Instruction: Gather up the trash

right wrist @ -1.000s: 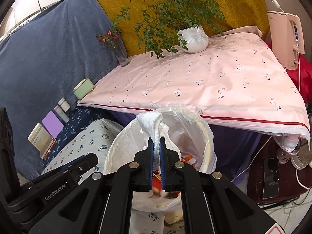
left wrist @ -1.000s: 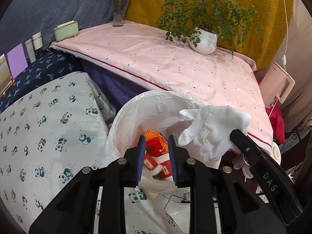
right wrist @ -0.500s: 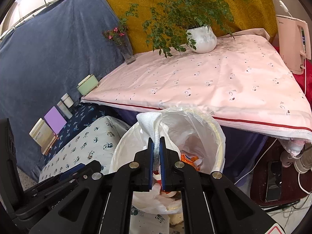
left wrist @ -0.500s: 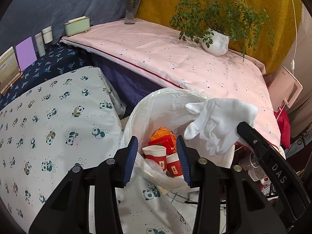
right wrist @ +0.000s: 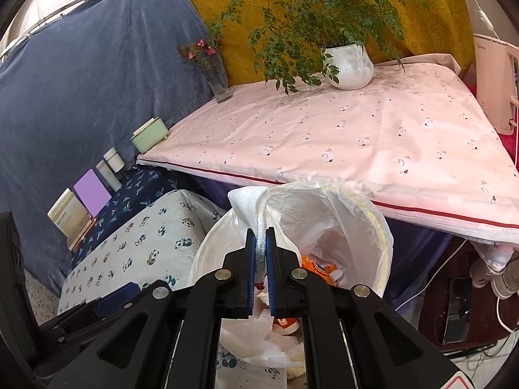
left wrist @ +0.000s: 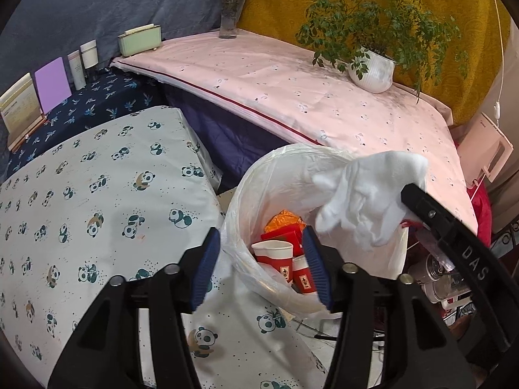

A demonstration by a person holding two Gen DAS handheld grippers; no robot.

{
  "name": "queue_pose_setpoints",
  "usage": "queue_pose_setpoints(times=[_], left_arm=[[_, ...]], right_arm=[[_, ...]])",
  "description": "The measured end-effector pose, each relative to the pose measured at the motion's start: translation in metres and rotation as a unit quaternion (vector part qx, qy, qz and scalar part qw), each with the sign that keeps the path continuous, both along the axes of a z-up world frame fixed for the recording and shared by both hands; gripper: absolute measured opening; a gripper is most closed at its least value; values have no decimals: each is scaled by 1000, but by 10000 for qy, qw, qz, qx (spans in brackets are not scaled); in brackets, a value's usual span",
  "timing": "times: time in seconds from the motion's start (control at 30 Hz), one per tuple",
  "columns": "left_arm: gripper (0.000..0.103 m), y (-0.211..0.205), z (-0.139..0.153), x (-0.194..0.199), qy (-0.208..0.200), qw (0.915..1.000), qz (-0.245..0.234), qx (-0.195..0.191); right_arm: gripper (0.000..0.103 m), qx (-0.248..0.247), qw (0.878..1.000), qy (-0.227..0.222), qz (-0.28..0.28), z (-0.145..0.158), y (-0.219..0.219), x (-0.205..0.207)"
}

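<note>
- Trash bin (left wrist: 246, 259), lined with a white plastic bag (right wrist: 327, 227), sits on the floor just right of the panda-print cushion (left wrist: 97, 201) and in front of the near edge of the pink-covered table (left wrist: 292, 90); red paper cups (left wrist: 275, 253) and orange wrappers (left wrist: 285, 218) already lie inside it.
- My right gripper (right wrist: 259, 249) is pinched narrow on a white glove (right wrist: 251, 202), which stands up out of the jaws over the bin's near rim. From the left wrist view the same glove (left wrist: 366, 201) hangs over the right side of the opening.
- My left gripper (left wrist: 262, 243) has just been opening and stands about half wide, its blue pads either side of the bin's near-left rim; nothing is pressed between them.
- I judge the step in hand is dropping the glove into the bin. I would carry it farther over the middle of the opening before letting go, since near the rim it could catch on the bag's edge or slide outside.
- I would keep the left gripper clear of the liner so it does not drag the bag inward.
- Cables and small items lie on the floor to the right of the bin; a miss that way would be awkward to recover.
</note>
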State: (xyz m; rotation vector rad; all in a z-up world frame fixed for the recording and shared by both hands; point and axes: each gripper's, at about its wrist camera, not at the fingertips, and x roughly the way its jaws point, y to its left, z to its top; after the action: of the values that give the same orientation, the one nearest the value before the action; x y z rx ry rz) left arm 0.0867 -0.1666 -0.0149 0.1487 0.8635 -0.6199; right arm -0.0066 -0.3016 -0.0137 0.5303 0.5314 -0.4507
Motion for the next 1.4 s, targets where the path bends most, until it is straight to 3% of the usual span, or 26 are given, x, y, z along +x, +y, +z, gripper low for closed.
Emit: queue_pose_setpoints(times=[0.1, 0.2, 0.3, 0.37, 0.67, 0.9, 1.07, 1.4], left_arm=[[59, 2, 0, 1, -22, 10000, 73, 8], [69, 6, 0, 1, -61, 9999, 150, 34], [75, 9, 1, -2, -153, 9996, 216, 70], [79, 11, 2, -4, -210, 9994, 252, 103], [87, 23, 6, -15, -337, 9987, 323, 226], [90, 34, 7, -24, -404, 9977, 397, 360], [90, 43, 4, -30, -425, 9971, 424, 477], [91, 66, 0, -33, -415, 9953, 627, 614]], right_arm=[[12, -100, 9999, -57, -59, 6, 0, 1], [15, -162, 9998, -89, -95, 12, 0, 1], [26, -194, 9997, -119, -79, 16, 2, -1], [41, -244, 9996, -89, -53, 19, 6, -3], [65, -627, 9979, 148, 93, 28, 29, -12], [71, -902, 9953, 291, 183, 33, 44, -21], [83, -1107, 9928, 415, 178, 37, 52, -27], [84, -1372, 9872, 746, 327, 32, 69, -33]])
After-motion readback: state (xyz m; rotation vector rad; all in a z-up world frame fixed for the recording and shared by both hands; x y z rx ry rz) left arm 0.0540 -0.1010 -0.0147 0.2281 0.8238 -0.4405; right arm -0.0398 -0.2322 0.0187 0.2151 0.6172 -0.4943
